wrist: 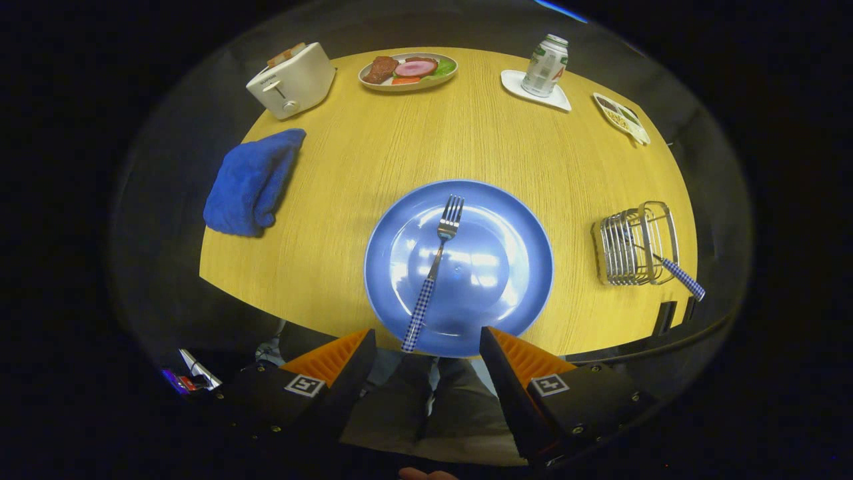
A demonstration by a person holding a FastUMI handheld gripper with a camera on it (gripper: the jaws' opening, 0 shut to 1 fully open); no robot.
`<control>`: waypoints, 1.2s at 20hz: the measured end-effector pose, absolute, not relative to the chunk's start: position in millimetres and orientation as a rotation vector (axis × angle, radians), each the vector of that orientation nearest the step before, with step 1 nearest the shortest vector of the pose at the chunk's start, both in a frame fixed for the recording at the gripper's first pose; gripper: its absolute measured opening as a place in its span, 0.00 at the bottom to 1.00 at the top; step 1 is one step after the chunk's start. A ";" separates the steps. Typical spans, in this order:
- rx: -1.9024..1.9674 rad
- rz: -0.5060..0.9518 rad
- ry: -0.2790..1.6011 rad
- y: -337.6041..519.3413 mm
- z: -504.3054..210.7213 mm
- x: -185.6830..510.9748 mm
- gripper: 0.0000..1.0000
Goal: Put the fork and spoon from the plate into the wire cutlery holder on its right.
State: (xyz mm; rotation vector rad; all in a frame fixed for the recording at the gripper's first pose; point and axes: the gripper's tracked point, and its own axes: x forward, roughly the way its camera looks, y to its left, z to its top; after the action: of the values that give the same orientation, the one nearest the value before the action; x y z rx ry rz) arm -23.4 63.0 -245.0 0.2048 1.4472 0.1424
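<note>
A blue plate (506, 280) lies on the yellow table just ahead of my fingers. A fork (433, 267) with a blue checked handle rests on it, tines pointing away, its handle end reaching over the plate's near rim between my fingers. To the plate's right stands the wire cutlery holder (633, 245). A utensil with a matching checked handle (680, 272) sits in it, handle sticking out toward the table's edge; its head is hidden by the wires. My gripper (426, 347) hangs open above the table's near edge, holding nothing.
A blue cloth (252, 183) lies left of the plate. Along the far side of the table stand a white toaster (291, 81), a plate of food (408, 71), a can (545, 65) on a white coaster and a small snack tray (621, 117).
</note>
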 end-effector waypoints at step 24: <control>0.363 0.076 1.591 85.3 -308.7 -22.9 0.53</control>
State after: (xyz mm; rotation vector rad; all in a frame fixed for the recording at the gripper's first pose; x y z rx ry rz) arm -22.9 85.3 -308.7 0.3631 1.5905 0.0759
